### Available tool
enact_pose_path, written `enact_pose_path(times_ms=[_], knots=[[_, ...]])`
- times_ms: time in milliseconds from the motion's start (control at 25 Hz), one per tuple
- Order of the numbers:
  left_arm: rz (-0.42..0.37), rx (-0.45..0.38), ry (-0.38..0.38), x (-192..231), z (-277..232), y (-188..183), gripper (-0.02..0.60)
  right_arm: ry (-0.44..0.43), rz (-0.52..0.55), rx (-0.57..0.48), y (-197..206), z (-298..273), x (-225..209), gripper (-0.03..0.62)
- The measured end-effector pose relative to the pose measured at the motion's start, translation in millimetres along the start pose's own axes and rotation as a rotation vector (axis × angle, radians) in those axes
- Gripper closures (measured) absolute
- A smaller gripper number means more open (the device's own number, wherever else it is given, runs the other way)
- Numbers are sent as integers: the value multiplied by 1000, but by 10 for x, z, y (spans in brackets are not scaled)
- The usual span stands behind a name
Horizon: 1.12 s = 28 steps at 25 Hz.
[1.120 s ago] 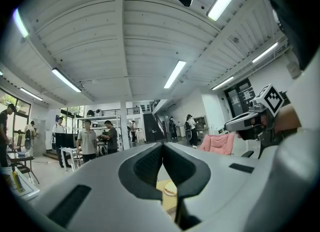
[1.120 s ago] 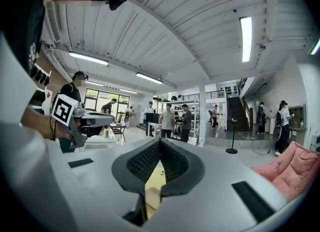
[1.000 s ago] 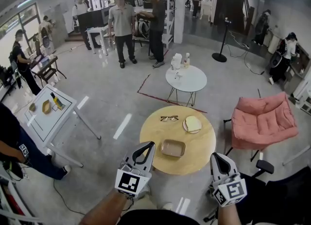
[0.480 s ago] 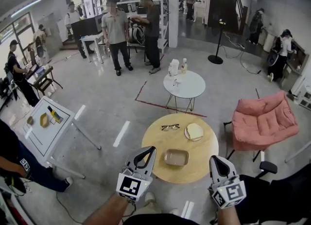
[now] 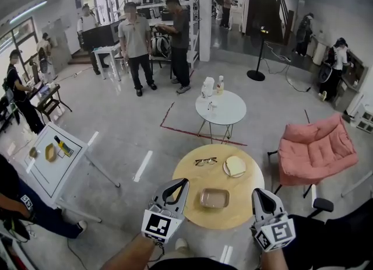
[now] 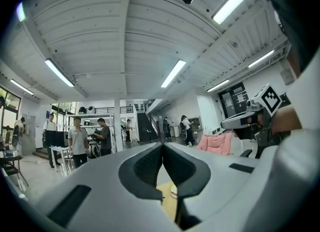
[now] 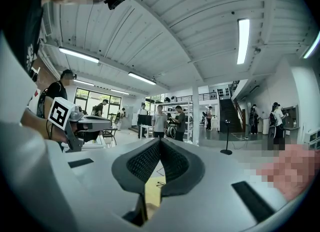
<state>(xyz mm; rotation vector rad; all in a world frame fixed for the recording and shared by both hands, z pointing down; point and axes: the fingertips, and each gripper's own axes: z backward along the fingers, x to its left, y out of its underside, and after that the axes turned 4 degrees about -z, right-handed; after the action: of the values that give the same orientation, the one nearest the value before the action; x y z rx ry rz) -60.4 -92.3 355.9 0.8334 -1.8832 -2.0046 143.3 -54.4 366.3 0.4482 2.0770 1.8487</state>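
- Head view: a pink armchair [image 5: 315, 149] is seen at the right, just beside a round wooden table [image 5: 189, 175] set at the near middle of the floor.
- A smaller white round table [image 5: 232, 110] is placed farther off, behind the wooden one.
- The left gripper [image 5: 179, 183] is held at the near left edge of the wooden table; in the left gripper view its jaws [image 6: 162, 146] are pressed together with nothing between them.
- The right gripper [image 5: 259, 193] is held at the table's near right edge, likewise closed and empty [image 7: 160, 141].
- A shallow rectangular tray [image 5: 214, 197] lies on the wooden table between the two grippers, nearest to them.
- A plate [image 5: 235, 167] is set beyond the tray, to the right.
- A pair of glasses [image 5: 205, 161] is laid left of the plate.
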Motion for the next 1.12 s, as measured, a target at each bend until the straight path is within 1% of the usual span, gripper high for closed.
enact_pose_path(times_ms=[280, 480, 640, 880, 1000, 1120], knots=[[-13, -6, 30, 209, -88, 93, 564, 16, 5, -3, -1, -257, 70, 579], [4, -15, 44, 387, -159, 117, 565, 32, 5, -6, -51, -408, 120, 579], [-9, -21, 74, 500, -208, 157, 565, 59, 6, -6, -46, -505, 162, 579], [-6, -22, 114, 667, -262, 274, 565, 96, 3, -2, -33, -652, 254, 579], [20, -13, 124, 722, -304, 359, 565, 107, 5, 13, -19, -688, 281, 579], [43, 1, 142, 681, -392, 463, 564, 120, 14, 20, -2, -703, 232, 579]])
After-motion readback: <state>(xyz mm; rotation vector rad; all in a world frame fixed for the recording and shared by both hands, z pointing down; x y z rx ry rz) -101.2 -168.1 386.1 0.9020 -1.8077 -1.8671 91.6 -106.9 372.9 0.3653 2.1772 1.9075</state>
